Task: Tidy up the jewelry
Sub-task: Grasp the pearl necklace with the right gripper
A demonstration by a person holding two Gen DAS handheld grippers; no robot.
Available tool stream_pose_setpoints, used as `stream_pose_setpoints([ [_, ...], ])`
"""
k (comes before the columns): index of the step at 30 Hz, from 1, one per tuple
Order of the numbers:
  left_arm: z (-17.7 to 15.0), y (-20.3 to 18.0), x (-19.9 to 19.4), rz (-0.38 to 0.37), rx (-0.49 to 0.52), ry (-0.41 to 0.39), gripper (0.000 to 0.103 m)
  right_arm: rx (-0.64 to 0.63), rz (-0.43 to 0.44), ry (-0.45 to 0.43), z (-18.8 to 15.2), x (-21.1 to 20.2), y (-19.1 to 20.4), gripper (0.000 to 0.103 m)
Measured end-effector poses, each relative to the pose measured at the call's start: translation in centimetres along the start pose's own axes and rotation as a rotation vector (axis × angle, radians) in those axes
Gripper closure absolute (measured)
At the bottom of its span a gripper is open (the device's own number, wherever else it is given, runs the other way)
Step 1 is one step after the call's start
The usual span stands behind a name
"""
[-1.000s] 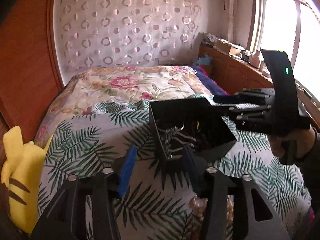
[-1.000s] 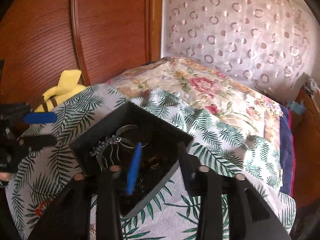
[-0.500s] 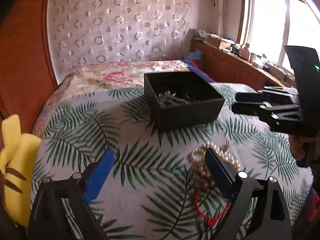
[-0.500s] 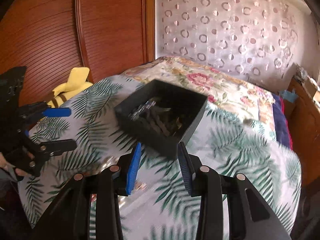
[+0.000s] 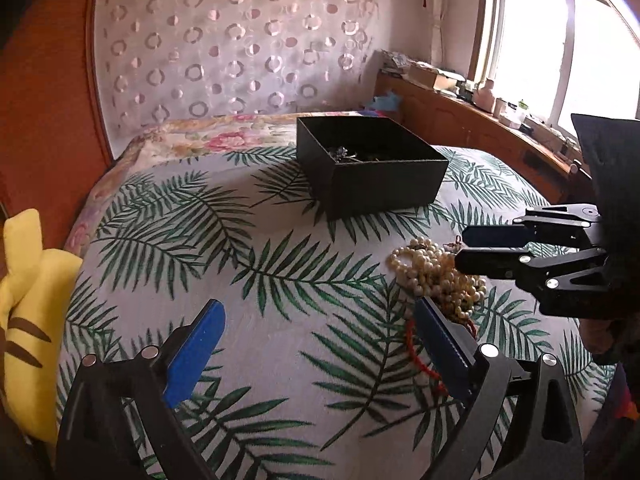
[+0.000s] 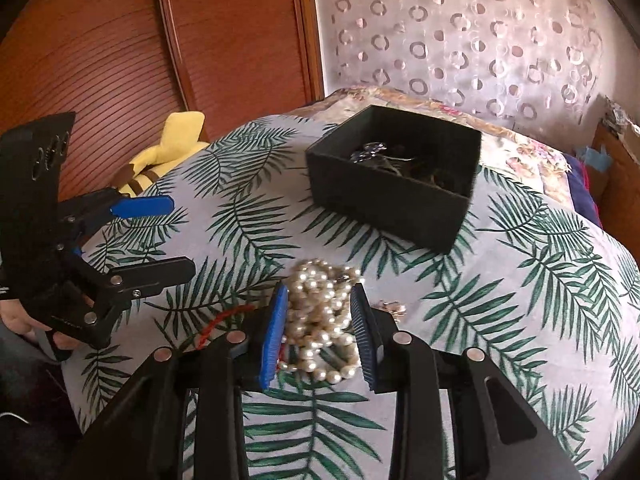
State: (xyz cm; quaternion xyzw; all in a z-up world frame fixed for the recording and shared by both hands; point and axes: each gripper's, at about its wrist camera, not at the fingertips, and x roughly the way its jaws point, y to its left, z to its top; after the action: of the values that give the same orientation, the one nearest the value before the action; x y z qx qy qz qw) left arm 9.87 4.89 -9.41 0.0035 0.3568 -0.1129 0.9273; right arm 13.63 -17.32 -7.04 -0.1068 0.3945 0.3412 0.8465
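A black open box [image 5: 372, 168] [image 6: 394, 182] with several jewelry pieces inside stands on the palm-leaf bedspread. A heap of pearl necklace [image 5: 438, 276] [image 6: 320, 320] lies in front of it, with a red bead string [image 5: 416, 344] [image 6: 222, 318] beside it. My right gripper [image 6: 320, 328] is open, its blue pads on either side of the pearl heap, just above it; it also shows in the left wrist view [image 5: 480, 248]. My left gripper [image 5: 316, 344] is open wide and empty, left of the pearls; it also shows in the right wrist view [image 6: 160, 236].
A yellow plush toy [image 5: 28, 304] [image 6: 168, 148] lies at the bed's left edge by the wooden wardrobe [image 6: 160, 40]. A small trinket [image 6: 390, 308] lies right of the pearls. A wooden ledge with clutter [image 5: 480, 120] runs under the window.
Both grippers have pulled back from over the box. The right gripper has come down around the pearl heap. The left gripper has opened wider.
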Motion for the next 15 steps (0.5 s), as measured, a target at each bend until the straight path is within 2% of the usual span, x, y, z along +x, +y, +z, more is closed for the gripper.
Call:
stream_pose_setpoints([
  [4,-0.5,0.2,-1.1,0.001,-0.007,-0.024,0.012,-0.003,-0.043,0.028,-0.3,0.9,0.3,0.068],
  [8,-0.9,0.5,-2.2,0.004,-0.012,-0.042,0.012,0.0,-0.047,0.034,-0.4,1.1,0.3,0.07],
  [10,-1.0,0.4,-2.7,0.006,-0.012,-0.045,0.012,-0.018,-0.05,0.034,-0.4,1.0,0.5,0.085],
  [12,-1.2,0.2,-3.1,0.006,-0.013,-0.047,0.012,-0.033,-0.046,0.036,-0.3,0.7,0.7,0.089],
  [13,-1.3,0.1,-3.2,0.007,-0.012,-0.046,0.012,-0.044,-0.043,0.035,-0.3,0.4,0.8,0.094],
  [15,-1.4,0.1,-3.4,0.007,-0.006,-0.046,0.012,-0.048,-0.04,0.022,-0.1,-0.3,0.8,0.094],
])
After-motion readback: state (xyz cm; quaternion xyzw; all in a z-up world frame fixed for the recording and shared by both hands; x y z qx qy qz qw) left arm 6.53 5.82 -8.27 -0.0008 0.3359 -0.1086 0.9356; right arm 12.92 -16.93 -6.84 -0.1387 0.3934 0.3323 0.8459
